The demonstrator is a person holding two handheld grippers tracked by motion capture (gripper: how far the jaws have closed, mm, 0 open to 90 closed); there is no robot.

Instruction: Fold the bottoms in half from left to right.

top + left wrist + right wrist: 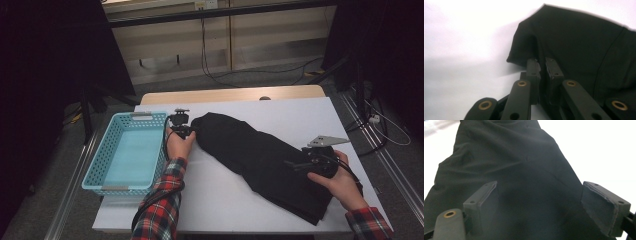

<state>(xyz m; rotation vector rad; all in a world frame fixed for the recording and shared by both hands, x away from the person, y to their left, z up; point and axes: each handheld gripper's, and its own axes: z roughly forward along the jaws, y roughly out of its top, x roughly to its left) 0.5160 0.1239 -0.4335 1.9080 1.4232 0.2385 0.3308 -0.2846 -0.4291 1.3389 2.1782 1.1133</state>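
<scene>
White table [225,200], broad and bare at the near edge. Long black folded fabric garment [260,155] lies slantwise across it, far end near the light-blue perforated plastic basket [107,177] at my left. Left gripper [186,131] at that far end; from its own view the jaws stand nearly together, pinching the cloth edge [541,68]. Right gripper [300,165] over the near end, jaws wide, cloth between but not pressed [534,195].

Risk, as I judge it: left pinch takes one layer only, so a lift would unfold the stack. Unheld right end would drag.
</scene>
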